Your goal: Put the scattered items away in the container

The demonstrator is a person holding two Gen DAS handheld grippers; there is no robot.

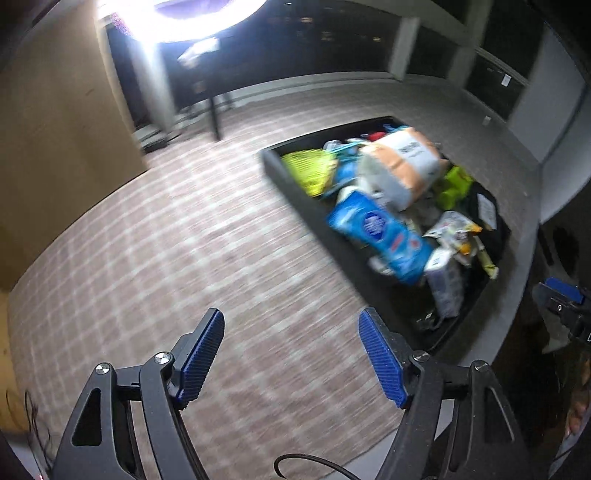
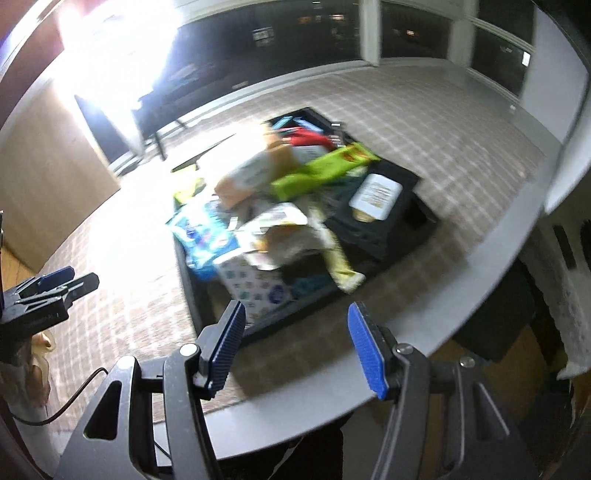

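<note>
A black container sits on a checked mat at the right in the left wrist view, heaped with packets: a blue pack, an orange-and-white bag, a yellow-green pouch. My left gripper hangs open over bare mat to the container's left, nothing between its blue pads. In the right wrist view the same container lies ahead, with a green bag on top and a white label on its black part. My right gripper is open and empty near the container's front edge.
The checked mat covers a round grey table whose rim curves past the right gripper. A bright lamp glares at the top. Black stand legs rise behind the table. The left gripper shows at the left edge.
</note>
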